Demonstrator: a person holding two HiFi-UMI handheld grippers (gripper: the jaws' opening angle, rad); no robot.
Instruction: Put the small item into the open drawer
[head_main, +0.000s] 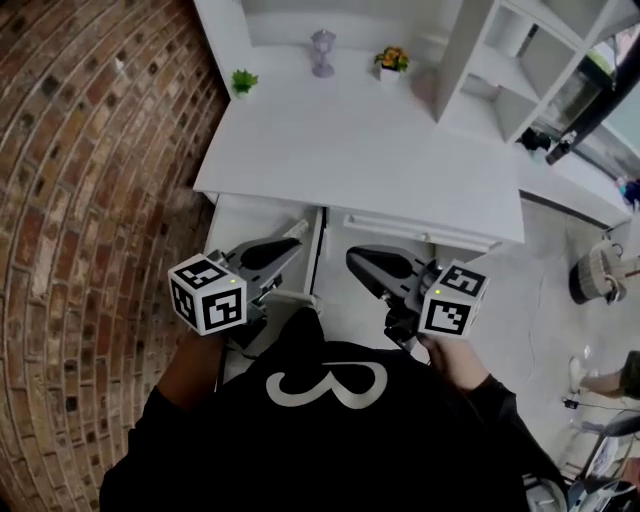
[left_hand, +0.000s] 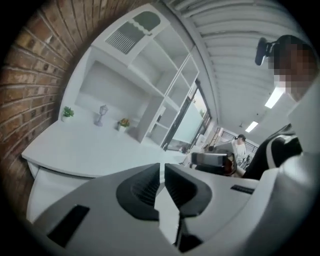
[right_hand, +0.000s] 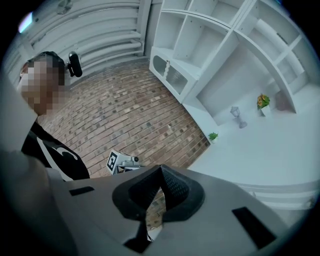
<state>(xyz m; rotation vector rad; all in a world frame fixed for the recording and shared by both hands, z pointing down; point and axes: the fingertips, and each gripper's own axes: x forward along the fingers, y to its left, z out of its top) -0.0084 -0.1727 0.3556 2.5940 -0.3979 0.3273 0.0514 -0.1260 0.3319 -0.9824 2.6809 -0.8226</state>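
Three small items stand at the back of the white desk (head_main: 360, 150): a green plant (head_main: 243, 80), a grey lantern (head_main: 322, 52) and a flower pot (head_main: 391, 62). A drawer front (head_main: 420, 232) shows just under the desk's front edge, and its inside is hidden. Both grippers are held close to the person's body, below the desk edge and far from the items. My left gripper (head_main: 300, 232) (left_hand: 162, 172) has its pads almost together with nothing between them. The right gripper (head_main: 355, 260) (right_hand: 161, 175) is shut and empty, pointing toward the brick wall.
A brick wall (head_main: 90, 200) runs along the left of the desk. A white shelf unit (head_main: 520, 70) stands on the desk's right end. The left gripper's marker cube (right_hand: 116, 161) shows in the right gripper view. A basket (head_main: 597, 272) sits on the floor at right.
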